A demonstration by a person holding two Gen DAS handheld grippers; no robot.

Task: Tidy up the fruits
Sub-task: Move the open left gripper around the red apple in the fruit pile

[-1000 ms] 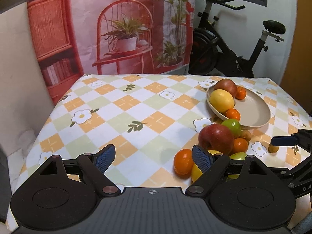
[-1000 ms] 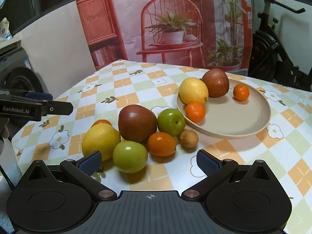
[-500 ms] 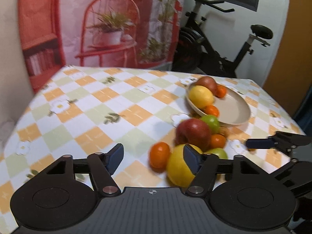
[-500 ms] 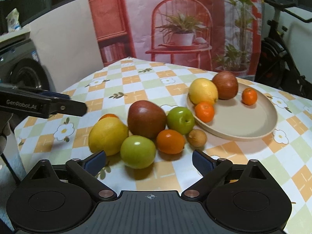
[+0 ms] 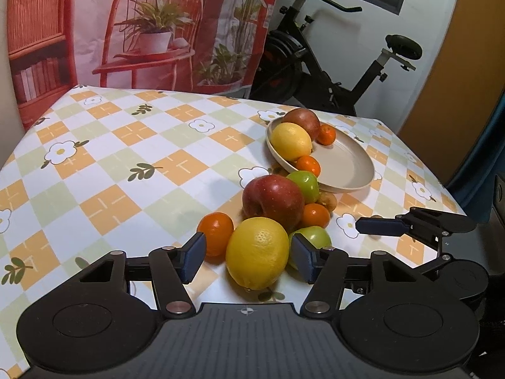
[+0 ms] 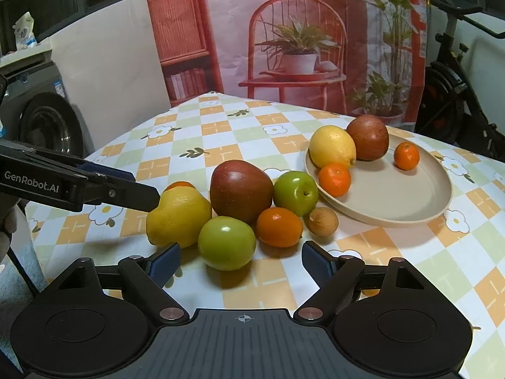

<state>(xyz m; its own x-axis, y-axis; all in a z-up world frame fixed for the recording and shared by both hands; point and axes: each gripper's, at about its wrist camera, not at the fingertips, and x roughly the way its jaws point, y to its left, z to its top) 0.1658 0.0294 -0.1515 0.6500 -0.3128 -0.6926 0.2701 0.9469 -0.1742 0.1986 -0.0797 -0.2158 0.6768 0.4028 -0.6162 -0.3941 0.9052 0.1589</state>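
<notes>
Fruits still loose on the table: left gripper point(image 5: 247, 257) has swung over, jaws closing around the yellow citrus point(image 5: 257, 252), untouched; right gripper point(image 6: 241, 260) jaws narrowing before the green apple point(image 6: 226, 242)

Large yellow citrus point(image 5: 257, 252) sits upright between left fingers point(image 5: 192, 257), right pad touching. Green apple point(image 6: 226, 242) lies just ahead between right fingers point(image 6: 164, 263), untouched. Remaining fruits cluster beyond.

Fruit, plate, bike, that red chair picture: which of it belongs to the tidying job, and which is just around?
Part of the job:
- yellow citrus, between the closing left fingers
- green apple
- red apple
- plate

Just around:
- exercise bike
- printed backdrop
- checked tablecloth
</notes>
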